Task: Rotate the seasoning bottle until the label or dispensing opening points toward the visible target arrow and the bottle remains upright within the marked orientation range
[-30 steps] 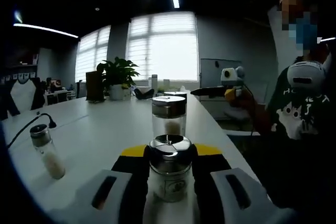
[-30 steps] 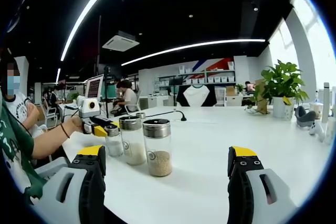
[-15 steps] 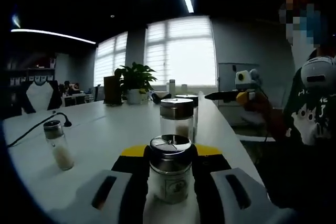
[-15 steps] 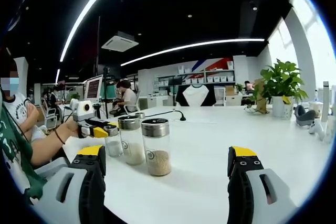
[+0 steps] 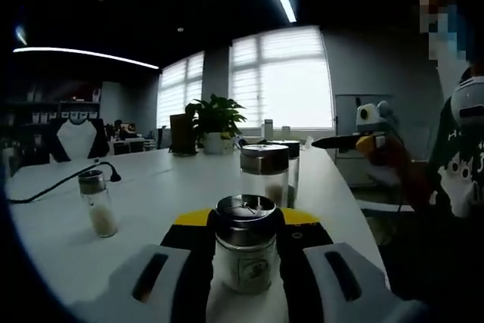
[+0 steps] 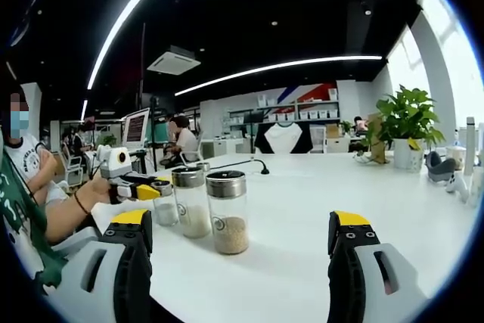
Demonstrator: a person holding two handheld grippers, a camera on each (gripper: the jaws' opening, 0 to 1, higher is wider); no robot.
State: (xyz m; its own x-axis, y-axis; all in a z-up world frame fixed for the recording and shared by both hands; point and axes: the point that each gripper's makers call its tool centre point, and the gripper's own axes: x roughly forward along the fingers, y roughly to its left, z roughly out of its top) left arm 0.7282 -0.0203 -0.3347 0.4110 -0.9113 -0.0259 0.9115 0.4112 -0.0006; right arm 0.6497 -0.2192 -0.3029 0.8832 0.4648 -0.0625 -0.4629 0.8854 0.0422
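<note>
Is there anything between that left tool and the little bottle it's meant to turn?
No. The left tool is already shut on the seasoning bottle, jaws against its sides. The other jars stand further back on the table.

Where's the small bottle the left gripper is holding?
In the left gripper view, the small seasoning bottle sits bottom centre, clamped in the left gripper, just before a taller bottle.

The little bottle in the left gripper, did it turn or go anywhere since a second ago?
The left gripper stays shut on the small seasoning bottle while swinging: in its own view the background slides right, and in the right gripper view it has turned a little. Whether the bottle's label turned cannot be told. The right gripper stays open, and the two taller jars stand unmoved on the white table.
</note>
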